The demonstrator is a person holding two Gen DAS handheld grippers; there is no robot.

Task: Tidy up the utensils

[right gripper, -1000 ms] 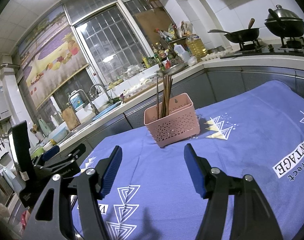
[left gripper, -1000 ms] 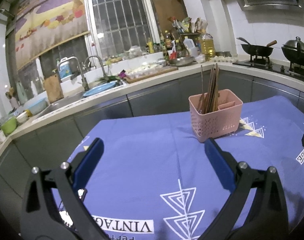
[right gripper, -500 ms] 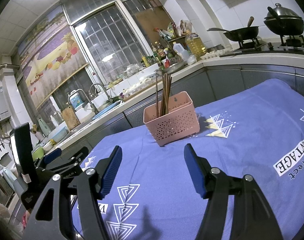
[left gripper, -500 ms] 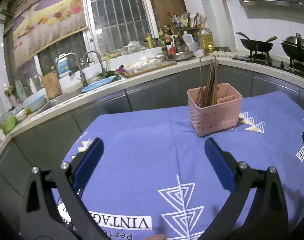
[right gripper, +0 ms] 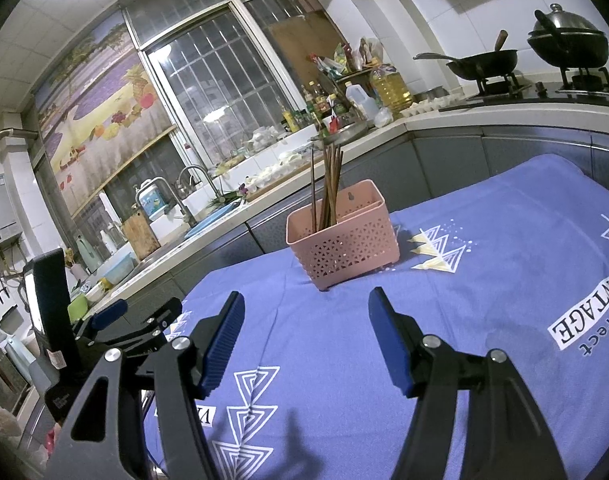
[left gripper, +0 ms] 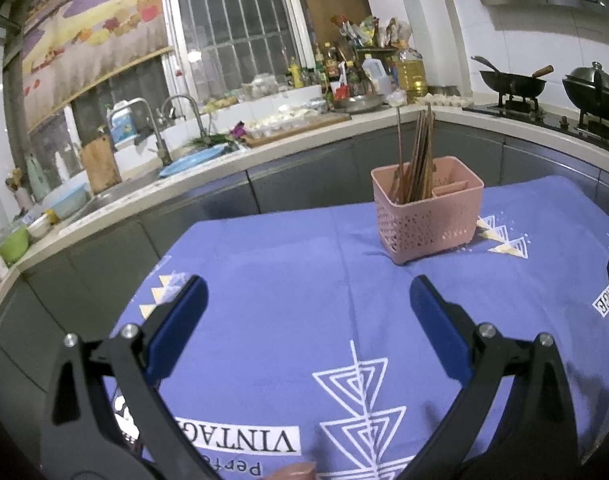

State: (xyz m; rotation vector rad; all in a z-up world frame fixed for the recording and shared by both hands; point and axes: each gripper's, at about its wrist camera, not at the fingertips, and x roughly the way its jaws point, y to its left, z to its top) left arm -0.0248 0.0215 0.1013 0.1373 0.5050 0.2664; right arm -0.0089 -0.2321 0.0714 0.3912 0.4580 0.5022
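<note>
Pink perforated basket (left gripper: 427,208) (right gripper: 344,233) upright near table's far edge; brown chopsticks (left gripper: 418,156) (right gripper: 327,188) stand in its left compartment, right compartment contents not visible. Blue printed tablecloth (left gripper: 288,280) (right gripper: 484,280) covers table. Kitchen counter, sink (left gripper: 172,168), stove with wok (left gripper: 512,82) behind. Left gripper (left gripper: 306,312) spread wide, holding nothing. Right gripper (right gripper: 306,336) likewise wide apart, nothing between pads.
</note>
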